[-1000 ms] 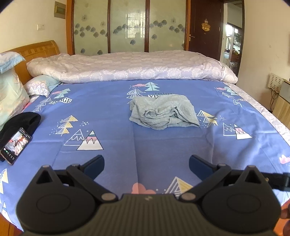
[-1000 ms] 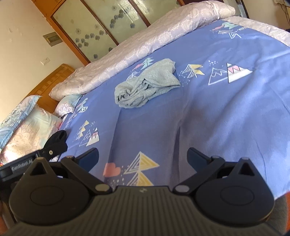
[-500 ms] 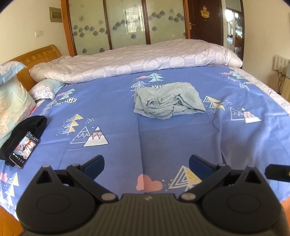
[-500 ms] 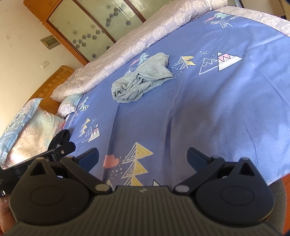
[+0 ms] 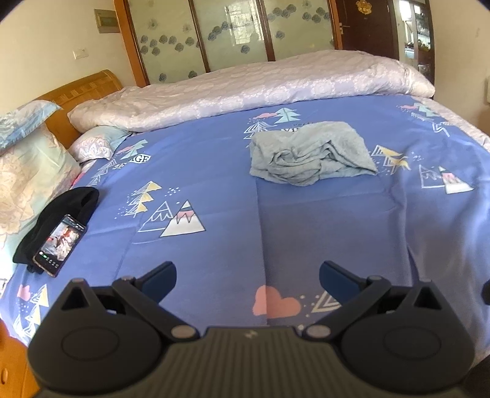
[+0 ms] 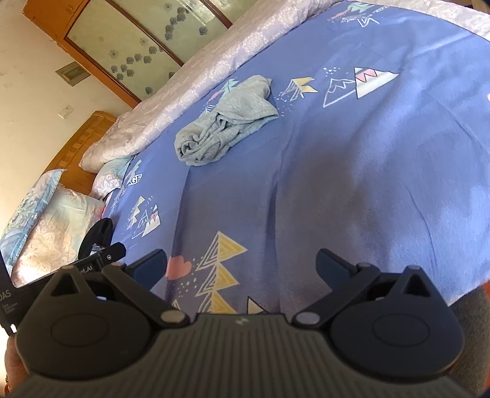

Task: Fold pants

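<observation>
The left gripper (image 5: 247, 277) hangs over the near edge of the bed, its fingers (image 5: 160, 277) spread wide with nothing between them. The right gripper (image 6: 240, 264) is likewise wide apart and empty, tilted over the same near stretch of sheet (image 6: 352, 183). In the right view, part of the left gripper's black body shows at the lower left, beside the right one.

The pants (image 5: 309, 156), pale grey-green, lie in a crumpled heap near the middle of the bed, well beyond both grippers and touching neither. In the right view the pants (image 6: 223, 125) show bunched folds at one end and a flatter flap at the other.

No container is in view. The sheet (image 5: 214, 189) is blue, printed with triangle mountains, trees and pink clouds, with a few long creases running toward the grippers. At the left edge a phone (image 5: 59, 246) with a lit screen rests partly on a black cloth (image 5: 61, 214). Pillows (image 5: 27, 165) with a pale floral print lean against a wooden headboard (image 5: 79, 91). A pale quilt (image 5: 260, 88) is rolled along the far side of the bed.

Behind it stands a wardrobe (image 5: 232, 33) with frosted, flower-patterned panels in wooden frames. To its right is a dark door (image 5: 370, 27). The wall is cream, with a switch (image 5: 81, 53) and a small panel above the headboard.
</observation>
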### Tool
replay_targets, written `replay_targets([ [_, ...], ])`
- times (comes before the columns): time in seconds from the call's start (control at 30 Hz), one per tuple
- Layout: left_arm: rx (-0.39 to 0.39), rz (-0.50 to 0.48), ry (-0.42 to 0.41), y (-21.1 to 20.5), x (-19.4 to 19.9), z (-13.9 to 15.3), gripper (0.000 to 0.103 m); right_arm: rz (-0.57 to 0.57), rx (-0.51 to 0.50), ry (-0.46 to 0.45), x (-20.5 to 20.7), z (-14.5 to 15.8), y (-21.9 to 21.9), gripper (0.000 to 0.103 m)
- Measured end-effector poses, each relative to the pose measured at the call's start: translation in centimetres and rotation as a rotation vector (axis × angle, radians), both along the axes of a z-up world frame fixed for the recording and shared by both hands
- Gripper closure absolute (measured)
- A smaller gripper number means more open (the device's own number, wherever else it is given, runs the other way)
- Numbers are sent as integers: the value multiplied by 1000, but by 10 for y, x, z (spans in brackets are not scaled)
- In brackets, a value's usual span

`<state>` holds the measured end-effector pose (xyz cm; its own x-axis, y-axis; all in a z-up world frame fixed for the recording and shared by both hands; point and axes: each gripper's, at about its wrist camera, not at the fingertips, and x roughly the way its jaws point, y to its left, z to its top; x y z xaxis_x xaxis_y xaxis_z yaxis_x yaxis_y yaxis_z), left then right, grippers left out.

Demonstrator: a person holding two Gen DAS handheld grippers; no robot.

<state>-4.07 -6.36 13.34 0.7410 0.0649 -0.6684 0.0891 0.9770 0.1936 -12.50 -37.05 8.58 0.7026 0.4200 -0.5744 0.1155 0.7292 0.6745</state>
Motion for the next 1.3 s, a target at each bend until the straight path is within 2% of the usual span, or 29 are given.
replay_targets([
  [0.17,29,19,19,1,4,-6,0,-10,5,8,0,-1,-6,0],
  [0.53,31,15,74,1,4,-13,0,-8,11,19,1,-4,-11,0],
  [0.83,-22,7,154,1,4,-16,0,-7,-8,8,1,-1,-9,0],
  [1.3,-13,-15,159,-2,-3,-16,0,6,-52,-8,1,3,-2,0],
])
